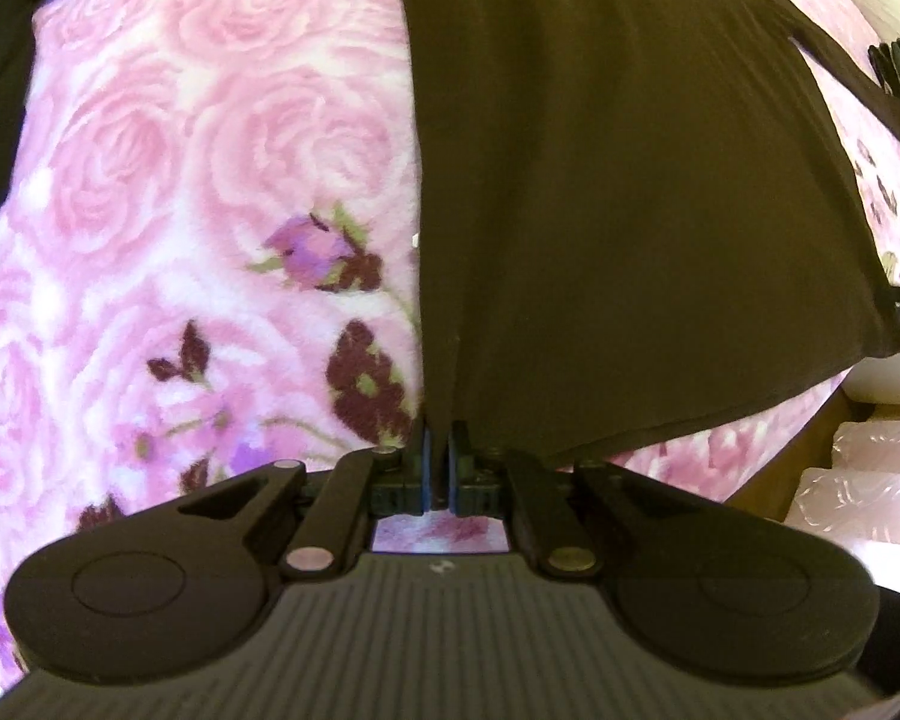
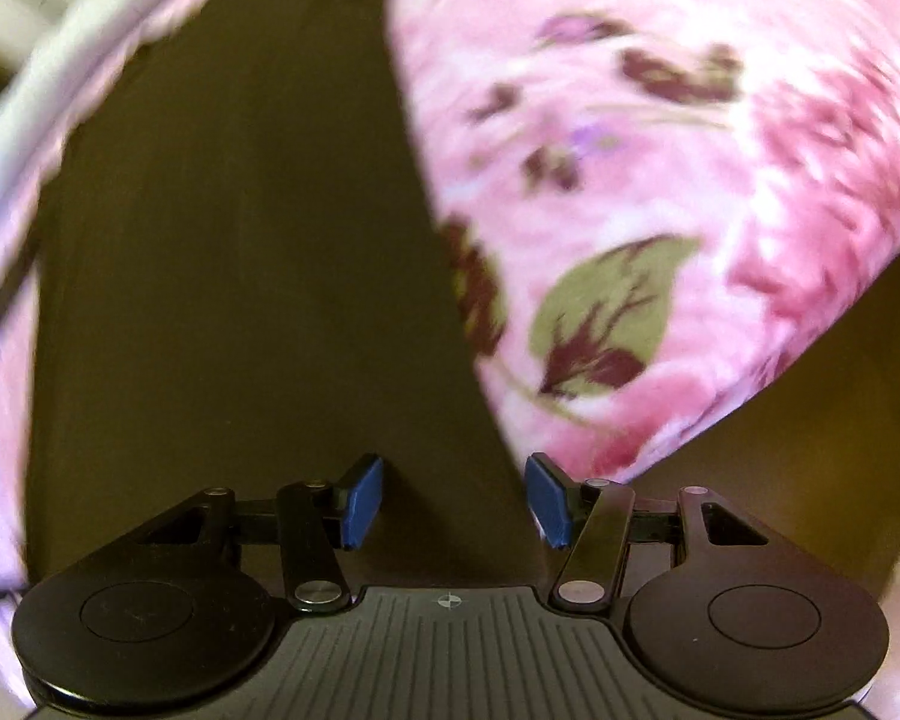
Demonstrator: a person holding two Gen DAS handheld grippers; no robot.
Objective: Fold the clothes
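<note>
Presently, item: dark garment [image 1: 630, 210], spread flat on a pink rose-print blanket [image 1: 180, 180], no fold visible yet. Left gripper [image 1: 440, 468]: fingers pressed together, pinching the garment's near hem at its corner. Right gripper [image 2: 453, 501]: fingers spread, hovering at the cloth's other edge, nothing gripped. Status, by judgement: early; first grasp half secured, all folding outstanding.

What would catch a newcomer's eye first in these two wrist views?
A dark garment lies spread across a pink rose-print blanket. The left gripper is shut on its corner, while the right gripper hovers open over another edge.
</note>
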